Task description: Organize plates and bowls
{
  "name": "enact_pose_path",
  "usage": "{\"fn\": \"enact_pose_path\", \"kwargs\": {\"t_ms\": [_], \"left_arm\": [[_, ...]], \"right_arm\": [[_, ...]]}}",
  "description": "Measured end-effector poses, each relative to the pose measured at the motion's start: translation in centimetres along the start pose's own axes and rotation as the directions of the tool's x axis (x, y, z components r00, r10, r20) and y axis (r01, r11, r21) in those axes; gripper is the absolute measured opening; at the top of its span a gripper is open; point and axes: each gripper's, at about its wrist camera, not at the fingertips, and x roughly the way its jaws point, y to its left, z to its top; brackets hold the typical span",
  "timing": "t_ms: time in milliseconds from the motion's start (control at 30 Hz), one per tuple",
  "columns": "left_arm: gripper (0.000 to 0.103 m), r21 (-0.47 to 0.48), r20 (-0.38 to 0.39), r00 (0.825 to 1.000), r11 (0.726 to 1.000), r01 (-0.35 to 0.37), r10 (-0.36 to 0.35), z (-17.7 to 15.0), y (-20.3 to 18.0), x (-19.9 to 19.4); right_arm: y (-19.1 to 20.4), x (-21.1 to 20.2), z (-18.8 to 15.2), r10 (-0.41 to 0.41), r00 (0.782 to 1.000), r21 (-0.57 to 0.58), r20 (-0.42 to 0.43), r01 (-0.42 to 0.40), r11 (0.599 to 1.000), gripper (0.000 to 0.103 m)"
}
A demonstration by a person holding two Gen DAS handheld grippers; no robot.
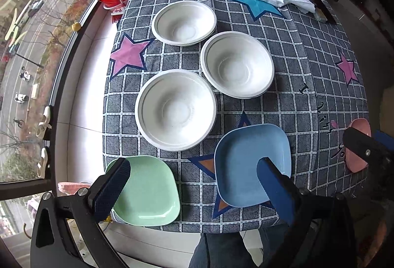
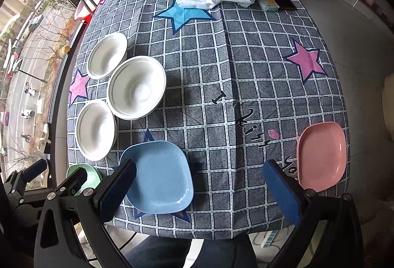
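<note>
Hovering spread and empty near the table's front edge: left gripper (image 1: 194, 184), above the green plate (image 1: 147, 191) and blue plate (image 1: 248, 164). Clustered behind, close together on the checked tablecloth (image 2: 258, 66): three white bowls (image 1: 176, 109). Farther right, also wide apart and holding nothing: right gripper (image 2: 199, 186), between blue plate and pink plate (image 2: 322, 154).

Three white bowls (image 1: 176, 109) clustered; green plate (image 1: 147, 190), blue plate (image 1: 251, 164), pink plate (image 2: 321, 154) along near edge.
</note>
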Motion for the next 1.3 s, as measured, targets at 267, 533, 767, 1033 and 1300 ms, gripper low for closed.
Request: {"fn": "enact_pose_path", "kwargs": {"t_ms": [267, 533, 767, 1033, 1300], "left_arm": [[0.103, -0.026, -0.097, 0.995, 1.0, 0.012, -0.015, -1.0, 0.5, 2.3], [0.103, -0.013, -0.119, 0.993, 1.0, -0.007, 0.006, -1.0, -0.2, 3.4], [0.103, -0.001, -0.163, 0.986, 1.0, -0.015, 0.014, -1.4, -0.7, 6.5], [0.103, 0.002, -0.209, 0.977, 1.0, -0.03, 0.03, -2.2, -1.9, 10.6], [0.103, -0.008, -0.231, 0.97, 0.997, -0.077, 0.073, -2.6, -2.7, 12.7]], "right_arm": [[0.8, 1.4, -0.2, -0.017, 0.999, -0.04, -0.039, 0.015, 0.999, 0.103], [-0.2, 3.5, -0.6, -0.054, 0.995, -0.041, -0.089, 0.051, 0.998, 0.103], [-1.0, 5.8, -1.2, -0.073, 0.987, -0.035, -0.142, 0.069, 0.997, 0.103], [-1.5, 10.7, -2.6, -0.132, 0.964, -0.076, -0.231, 0.117, 0.99, 0.103], [-0.7, 14.6, -2.8, -0.132, 0.952, -0.12, -0.278, 0.101, 0.988, 0.103]]}}
